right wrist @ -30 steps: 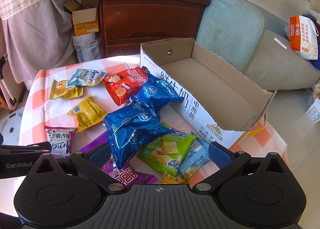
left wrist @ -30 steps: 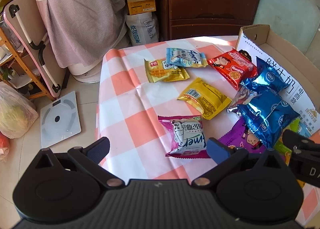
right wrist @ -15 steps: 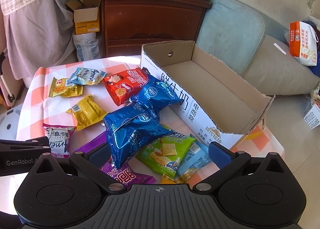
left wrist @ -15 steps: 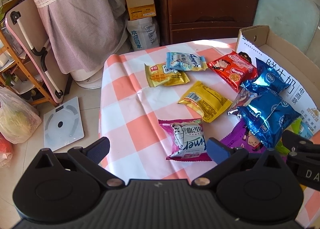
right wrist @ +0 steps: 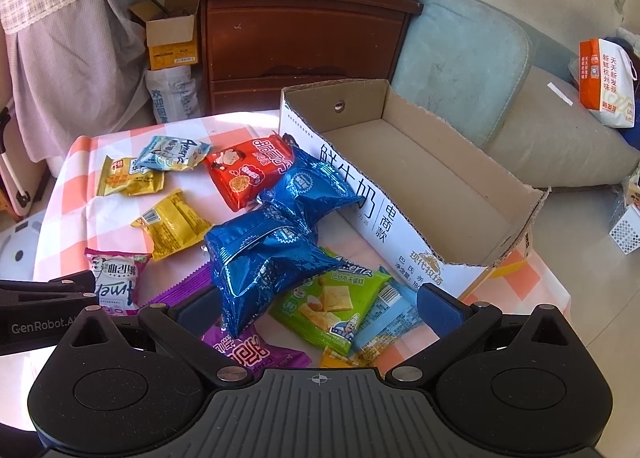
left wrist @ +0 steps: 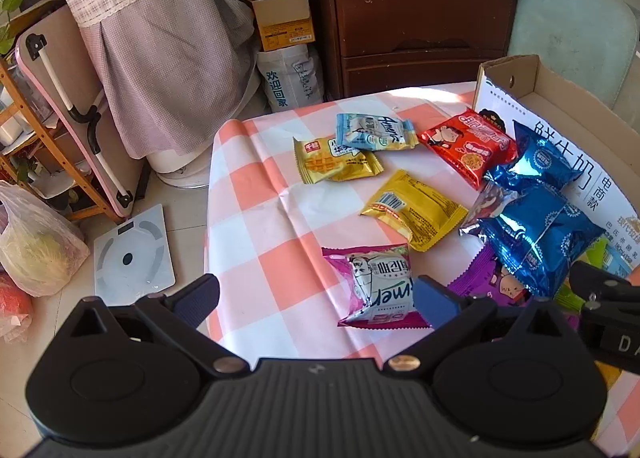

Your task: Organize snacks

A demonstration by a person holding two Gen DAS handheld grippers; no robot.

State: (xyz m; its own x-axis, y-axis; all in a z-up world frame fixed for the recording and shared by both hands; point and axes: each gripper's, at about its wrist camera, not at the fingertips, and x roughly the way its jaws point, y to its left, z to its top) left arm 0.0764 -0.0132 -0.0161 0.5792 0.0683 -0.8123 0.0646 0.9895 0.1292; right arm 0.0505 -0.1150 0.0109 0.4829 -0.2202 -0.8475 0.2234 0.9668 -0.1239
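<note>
Several snack packets lie on a pink-checked tablecloth (left wrist: 256,226): a pink-and-white packet (left wrist: 378,284), a yellow one (left wrist: 414,208), a waffle packet (left wrist: 334,160), a light blue one (left wrist: 374,132), a red one (left wrist: 466,144) and two shiny blue bags (right wrist: 264,258). A green cracker packet (right wrist: 332,304) and a purple one (right wrist: 248,350) lie nearest. An open cardboard box (right wrist: 408,178) stands at the right, nothing showing inside. My left gripper (left wrist: 316,298) is open above the near table edge, by the pink packet. My right gripper (right wrist: 316,304) is open, its jaws either side of the blue bag and green packet.
A dark wooden dresser (right wrist: 304,46) stands behind the table, with small cartons beside it. A pale green sofa (right wrist: 480,70) lies behind the box. Left of the table are a scale (left wrist: 132,248) on the floor, a plastic bag (left wrist: 36,242) and a folded pink table (left wrist: 76,110).
Both grippers have drawn back and risen slightly, so more of the room shows. Both stay open. No packet has moved.
</note>
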